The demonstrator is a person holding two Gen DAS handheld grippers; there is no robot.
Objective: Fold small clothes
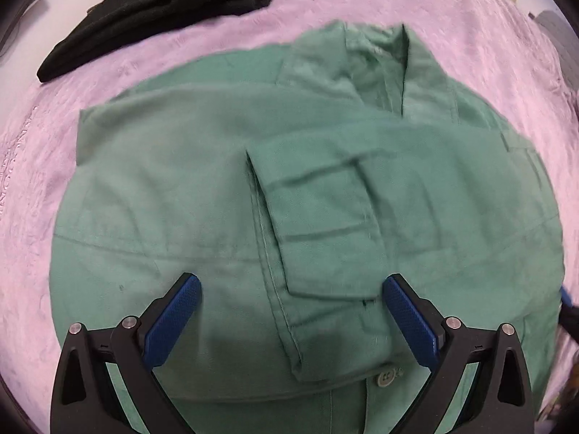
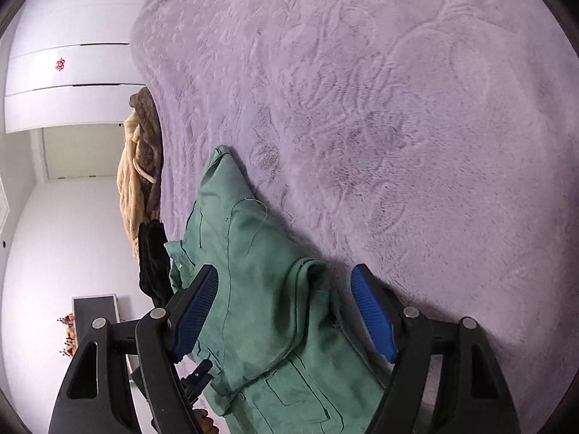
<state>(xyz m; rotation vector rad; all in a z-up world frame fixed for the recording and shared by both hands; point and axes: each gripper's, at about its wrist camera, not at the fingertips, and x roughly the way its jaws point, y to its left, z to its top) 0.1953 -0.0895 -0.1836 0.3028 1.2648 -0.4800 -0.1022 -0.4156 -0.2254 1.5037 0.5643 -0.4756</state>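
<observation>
**The green shirt lies right under both tools**

The green cotton shirt with a collar and buttons (image 1: 307, 188) lies spread on the fuzzy lilac blanket of the bed (image 1: 488, 36). In the left wrist view it fills the middle of the frame. Its collar (image 1: 391, 68) points to the top of the frame and a pale round button (image 1: 385, 376) sits near the bottom. One sleeve (image 1: 325, 224) is already folded in over the middle, so the shirt looks partly folded.

The left tool (image 1: 291, 311) looks down on the shirt with its blue pads spread wide. Nothing is between them that they press. The folded sleeve's cuff sits just between the two pads.

In the right wrist view the shirt (image 2: 260, 289) runs as a long strip from the bottom of the frame up toward the middle. The right tool (image 2: 286, 311) is also spread wide and pinches nothing. A bunched edge of the shirt lies between its pads, near the right one.

I think the right tool is better placed to take that edge.

A crumpled black garment (image 1: 163, 11) lies at the upper left in the left wrist view, well apart from the shirt.
</observation>
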